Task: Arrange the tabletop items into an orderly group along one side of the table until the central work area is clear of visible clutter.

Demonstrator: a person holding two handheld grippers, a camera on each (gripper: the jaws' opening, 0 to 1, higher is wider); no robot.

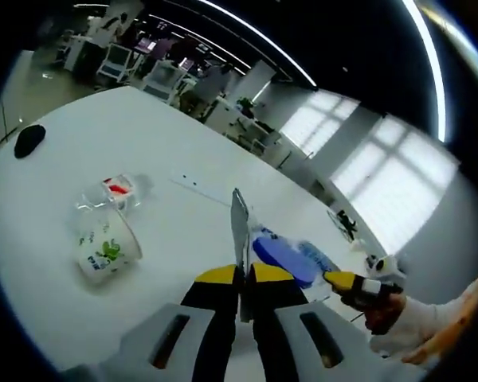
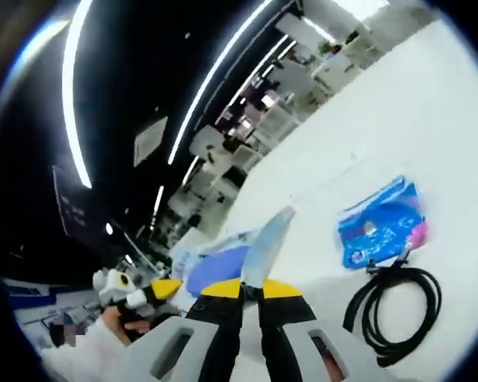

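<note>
Packaging (image 1: pixel 240 227), thin and limp, is pinched at its edge by both grippers' closed jaws above the table (image 1: pixel 167 143).

Smooth matt white tabletop (image 1: pixel 167 143). Clear, glossy thin plastic is seen on the small red-labelled cup (image 1: pixel 115 191); printed white paper or plastic on the tipped tub (image 1: pixel 103 248). Crinkled glossy blue plastic packet (image 2: pixel 380 223). Matt black rubbery coiled cable (image 2: pixel 398 306). Shiny metallic foil strip (image 1: pixel 239 227).
</note>
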